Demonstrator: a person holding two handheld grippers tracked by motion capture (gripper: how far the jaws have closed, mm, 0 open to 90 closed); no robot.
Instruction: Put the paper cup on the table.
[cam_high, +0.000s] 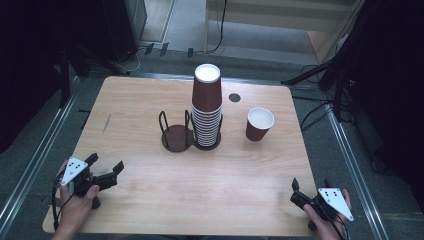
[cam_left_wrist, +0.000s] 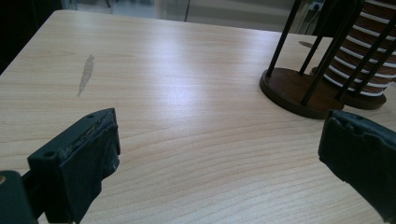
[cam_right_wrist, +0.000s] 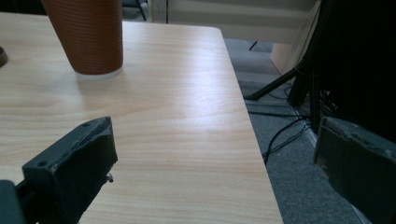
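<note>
Cups are our concern: a tall stack (cam_high: 206, 107) sits in a wire holder (cam_high: 176, 136) mid-surface, and a single cup (cam_high: 259, 124) stands just to its right. Our left claw (cam_high: 105, 169) and right claw (cam_high: 310, 186) rest near the front corners, both spread wide and empty. We judge the stack top-heavy; a sideways nudge could topple it, and too hard a squeeze could crush the single cup.

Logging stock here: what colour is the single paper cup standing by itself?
Brown outside with a white inside, the paper cup shows best in the high view.
</note>
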